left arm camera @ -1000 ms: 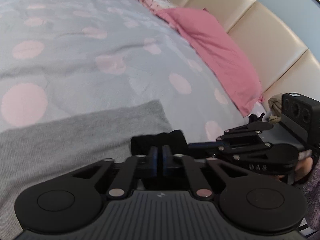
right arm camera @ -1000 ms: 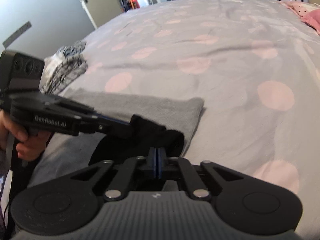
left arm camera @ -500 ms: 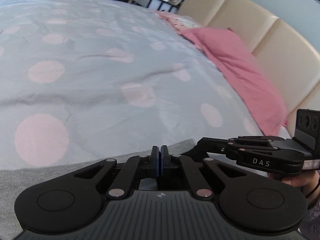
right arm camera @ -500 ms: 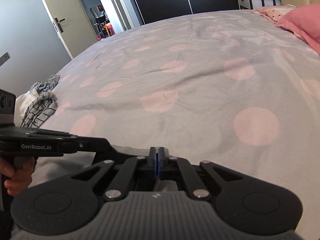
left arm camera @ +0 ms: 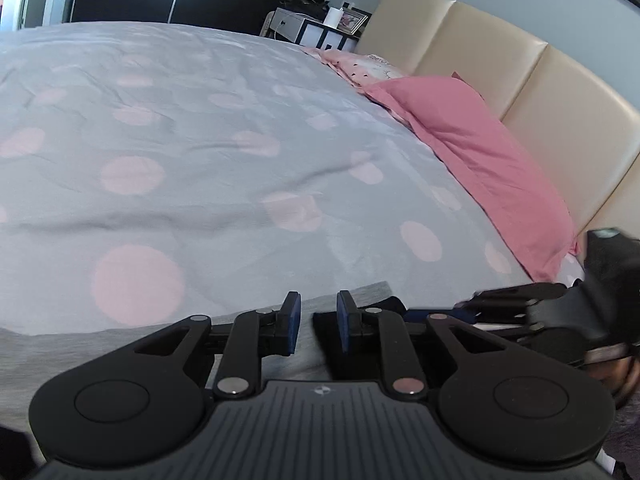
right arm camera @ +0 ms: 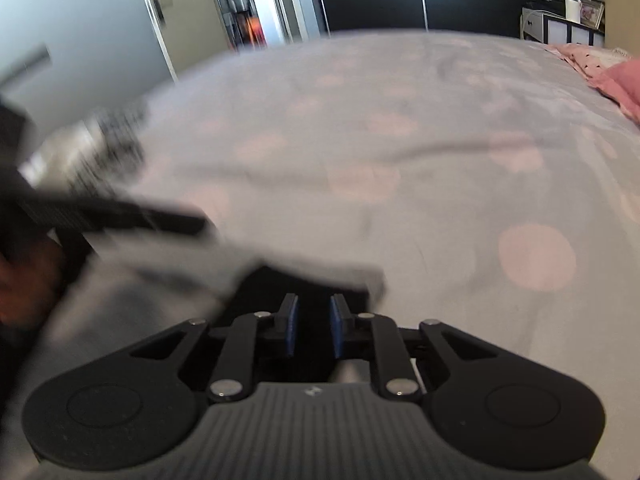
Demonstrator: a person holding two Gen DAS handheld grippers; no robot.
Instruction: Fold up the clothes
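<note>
A grey knit garment (left arm camera: 120,344) lies flat on the near edge of the bed, with a dark black piece (left arm camera: 384,306) at its right end. My left gripper (left arm camera: 318,322) hangs just over that end, open, nothing between its blue pads. In the right wrist view, blurred by motion, the grey garment (right arm camera: 320,268) and its black part (right arm camera: 276,284) lie right before my right gripper (right arm camera: 312,326), which is open too. The other gripper shows in each view: the right one (left arm camera: 560,312) at the right, the left one (right arm camera: 112,216) at the left with a hand on it.
The bed wears a grey cover with pink dots (left arm camera: 240,152). A pink pillow (left arm camera: 480,152) lies along the beige padded headboard (left arm camera: 540,80). A black-and-white checked garment (right arm camera: 92,148) sits crumpled at the bed's left edge. A nightstand (left arm camera: 312,32) and an open door (right arm camera: 248,12) are beyond.
Both grippers were shut on the garment's black end; both now stand open with it lying on the bed. The cameras have tilted up and the right one is moving.
</note>
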